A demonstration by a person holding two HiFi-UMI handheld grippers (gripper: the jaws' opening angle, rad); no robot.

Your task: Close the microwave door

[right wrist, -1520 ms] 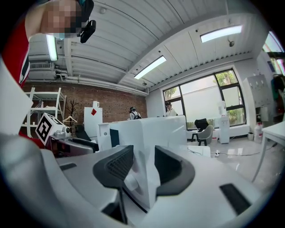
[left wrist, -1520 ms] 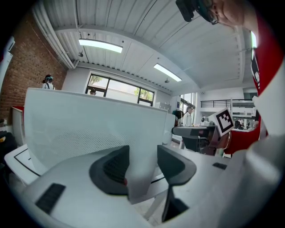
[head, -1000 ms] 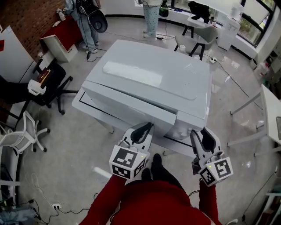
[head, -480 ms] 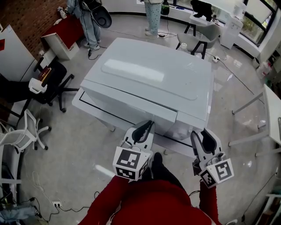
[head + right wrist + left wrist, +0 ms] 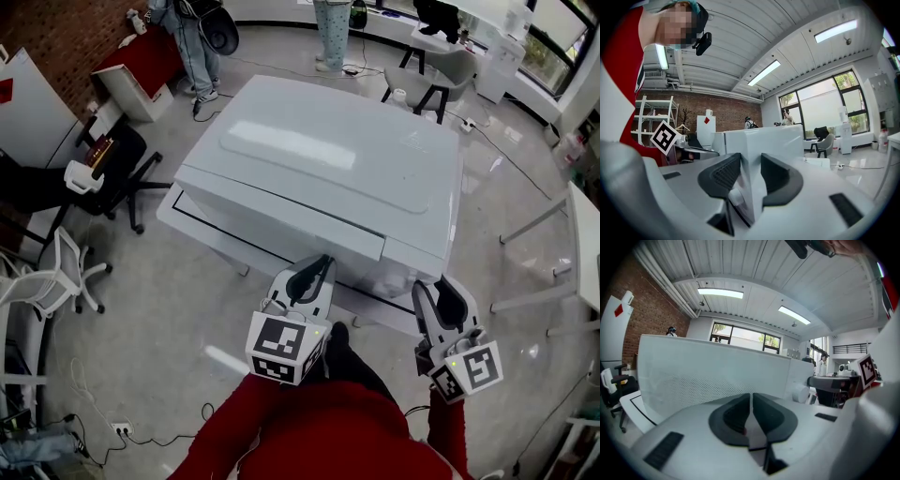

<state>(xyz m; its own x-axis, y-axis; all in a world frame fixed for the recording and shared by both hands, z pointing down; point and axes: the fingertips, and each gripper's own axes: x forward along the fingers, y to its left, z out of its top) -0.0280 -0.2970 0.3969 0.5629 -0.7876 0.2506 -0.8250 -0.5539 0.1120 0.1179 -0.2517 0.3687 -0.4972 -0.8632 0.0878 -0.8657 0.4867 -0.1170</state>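
A big white microwave stands on a low white stand. Its door faces me and lies nearly flush with the body, a thin seam showing at its right end by the control panel. My left gripper is shut and empty, with its tip at the door's lower front. The left gripper view has the door's dotted window just beyond the shut left gripper. My right gripper is open before the microwave's right front corner, which shows past the right gripper.
A black office chair and a white one stand on the left, near a red cabinet. People stand at the back. A white table is on the right. Cables lie on the floor.
Both grippers keep their places and jaw states. The head view has shifted slightly, so the microwave sits a little higher and further right in the picture.
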